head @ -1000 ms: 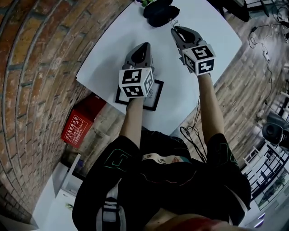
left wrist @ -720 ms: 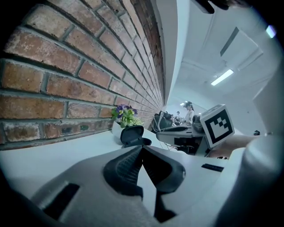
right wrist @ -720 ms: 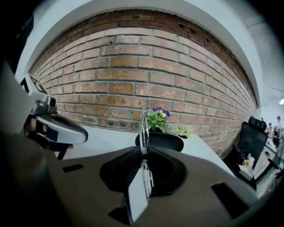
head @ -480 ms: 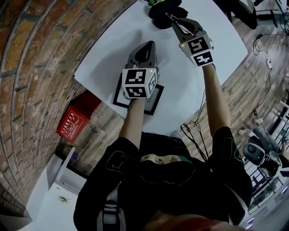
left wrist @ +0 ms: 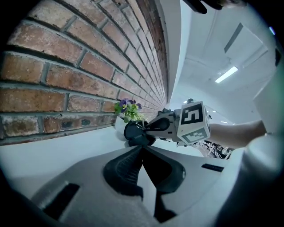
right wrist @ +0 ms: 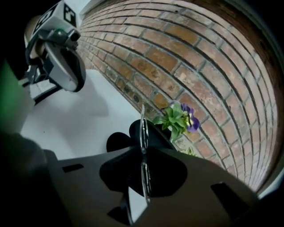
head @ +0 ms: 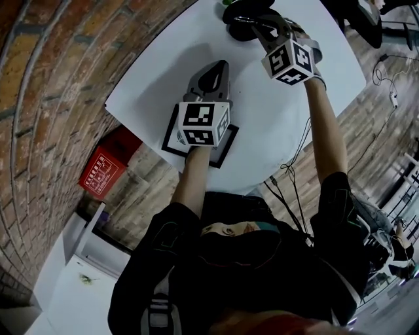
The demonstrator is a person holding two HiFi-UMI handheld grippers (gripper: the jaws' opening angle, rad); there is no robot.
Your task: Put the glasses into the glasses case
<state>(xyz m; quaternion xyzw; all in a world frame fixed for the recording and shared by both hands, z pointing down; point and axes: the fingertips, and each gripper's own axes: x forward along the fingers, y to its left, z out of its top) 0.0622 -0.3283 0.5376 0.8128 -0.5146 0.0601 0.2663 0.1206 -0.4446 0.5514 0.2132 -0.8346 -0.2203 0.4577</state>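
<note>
The right gripper (head: pixel 255 23) pinches the glasses (right wrist: pixel 143 126) edge-on between its fingers, right at the black glasses case (head: pixel 237 14) by the far edge of the worktop (head: pixel 275 124). The left gripper (head: pixel 211 73) has its fingers pressed together, empty.

I record a white table (head: pixel 163 72) set against a brick wall (head: pixel 39 98). A small potted plant (right wrist: pixel 179 117) with purple flowers stands on the table, just beside the wall. A black-framed card (head: pixel 221 152) lies at the table's near edge. On the wooden floor (head: pixel 386 111) I note a red box (head: pixel 105 171) near the wall, and dark cables (head: pixel 291 196).
</note>
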